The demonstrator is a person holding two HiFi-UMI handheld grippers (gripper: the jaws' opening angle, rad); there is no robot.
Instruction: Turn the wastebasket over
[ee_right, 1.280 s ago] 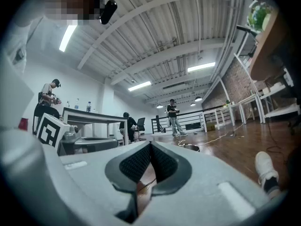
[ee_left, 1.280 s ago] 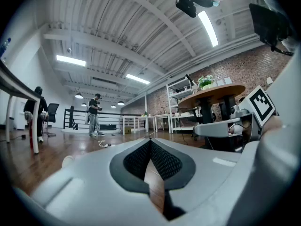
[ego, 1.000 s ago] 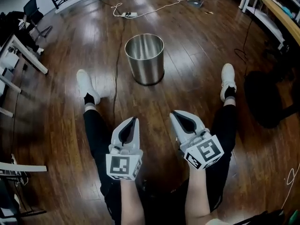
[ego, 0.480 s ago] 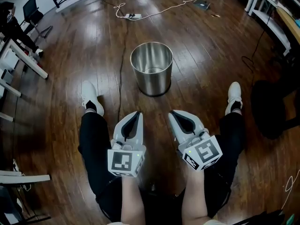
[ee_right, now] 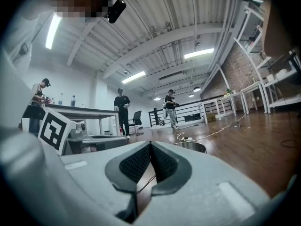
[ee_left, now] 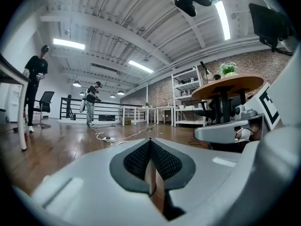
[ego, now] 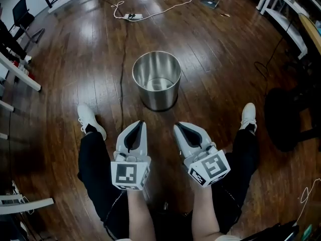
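Wastebasket [ego: 159, 97] stood upright, mouth up, centre of frame above middle, on wood floor [ego: 225, 59]. My left gripper [ego: 139, 126] and right gripper [ego: 178, 128] sat lower centre, side by side. Jaws of both were pressed together, nothing between. Neither touched wastebasket.

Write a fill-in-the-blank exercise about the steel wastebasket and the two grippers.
The wastebasket stands ____ on the wooden floor, its mouth facing the ceiling.
The left gripper and the right gripper both have their jaws ____.
Between either gripper's jaws there is ____.
The person's shoes are ____ in colour.
Missing words: upright; shut; nothing; white.
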